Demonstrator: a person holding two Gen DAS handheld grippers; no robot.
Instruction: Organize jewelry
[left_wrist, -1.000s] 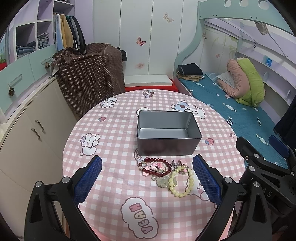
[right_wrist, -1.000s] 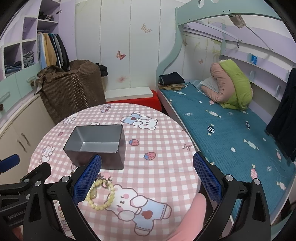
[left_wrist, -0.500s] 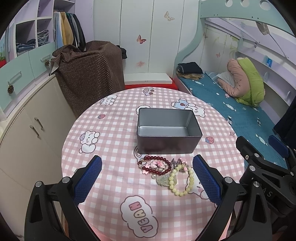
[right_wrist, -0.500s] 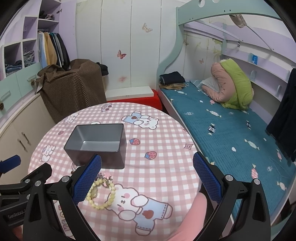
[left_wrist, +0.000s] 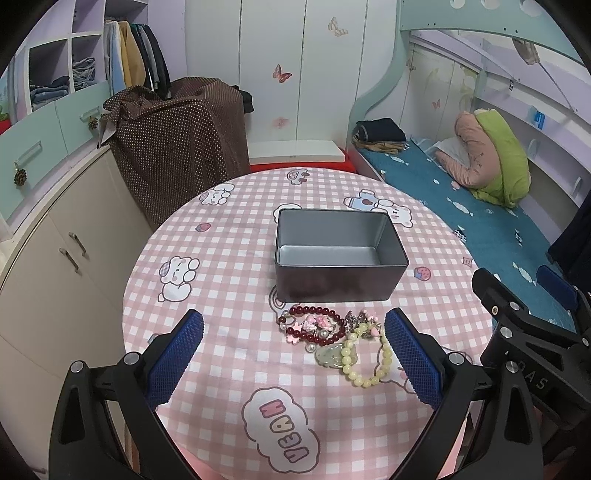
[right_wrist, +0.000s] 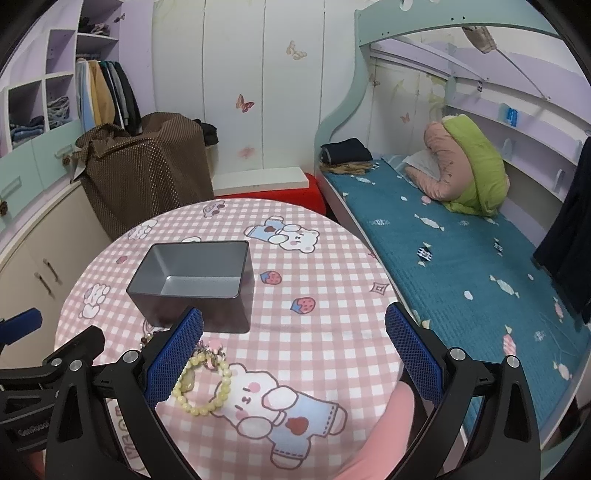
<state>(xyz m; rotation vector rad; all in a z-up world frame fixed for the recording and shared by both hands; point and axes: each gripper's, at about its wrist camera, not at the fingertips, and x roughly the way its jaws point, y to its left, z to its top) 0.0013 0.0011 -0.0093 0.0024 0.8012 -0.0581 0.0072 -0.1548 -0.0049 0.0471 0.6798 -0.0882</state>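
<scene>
Nothing is sitting in the grey metal tin (left_wrist: 340, 254) yet; its floor is showing bare in both wrist views, so by my judgement the sorting is only just beginning. The tin is standing near the middle of the round table (left_wrist: 229, 280) with its pink checked cloth.

All the jewelry is lying in a small heap on the cloth just in front of the tin's near wall, at about 6 o'clock from it. The dark red bead bracelet (left_wrist: 314, 325) is lying on the 9 o'clock side of the heap, with pink charms tangled inside its loop. The pale yellow bead bracelet (left_wrist: 365, 362) is lying at the 4 o'clock side, touching a pale green pendant (left_wrist: 332, 356). How many separate pieces are making up the knot of small charms between them is hard to tell at this size.

The left gripper (left_wrist: 293, 356) is hovering above the table with its blue pads spread wide, holding nothing, the heap lying between the fingers and slightly toward the right one. The right gripper (right_wrist: 293, 356) is likewise gaping wide and carrying nothing; the yellow bracelet is showing just beside its left finger, at 9 o'clock in that view.

Every piece is still waiting to be lifted into the tin.
</scene>
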